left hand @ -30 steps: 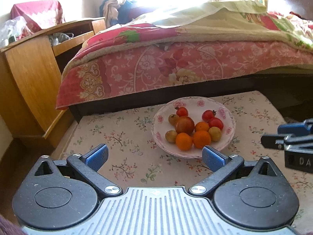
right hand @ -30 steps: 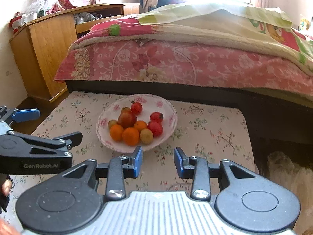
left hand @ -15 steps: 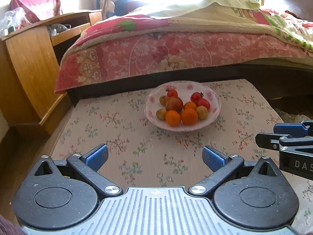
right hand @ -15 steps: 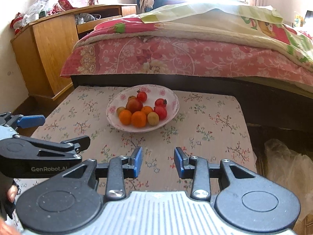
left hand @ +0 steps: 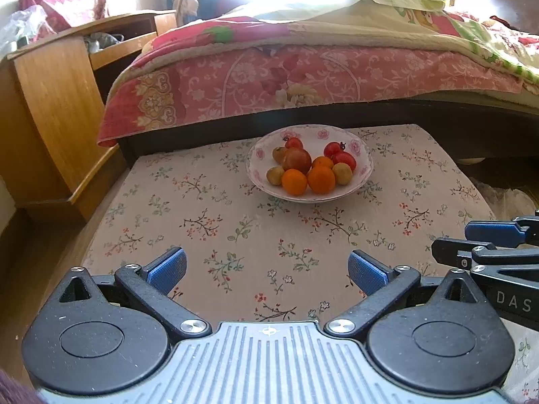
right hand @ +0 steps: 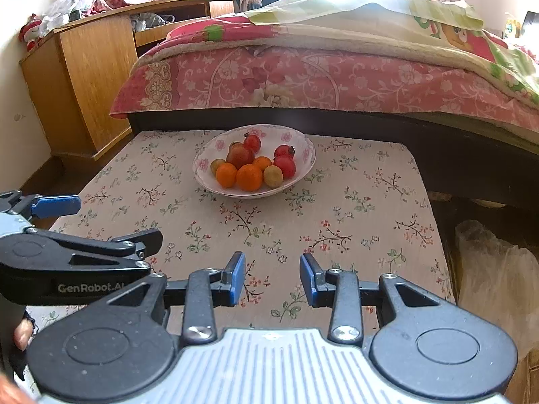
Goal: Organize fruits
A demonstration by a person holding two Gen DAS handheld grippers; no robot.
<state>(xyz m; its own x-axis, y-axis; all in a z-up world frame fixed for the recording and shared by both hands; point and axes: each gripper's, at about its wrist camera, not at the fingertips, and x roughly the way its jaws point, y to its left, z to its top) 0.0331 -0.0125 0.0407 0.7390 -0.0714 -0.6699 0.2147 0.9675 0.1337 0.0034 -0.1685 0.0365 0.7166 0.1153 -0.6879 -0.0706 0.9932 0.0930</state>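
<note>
Nine or so fruits (left hand: pixel 308 166) heaped in the floral bowl (left hand: pixel 362 171) at my 12 o'clock.
Both my left gripper (left hand: pixel 266 269) and right gripper (right hand: pixel 272 281) hang empty, jaws parted, well short; nothing lies loose on the tablecloth (left hand: pixel 235 235), so gathered or awaiting sorting, I can't tell.

My right gripper (right hand: pixel 272 277) hangs over the floral tablecloth (right hand: pixel 353 208), fingers parted, nothing between them. Bowl (right hand: pixel 308 155) of oranges and red fruits well ahead, near the bed (right hand: pixel 320 74). Left gripper (right hand: pixel 101 232) just beside mine, to the left.
</note>
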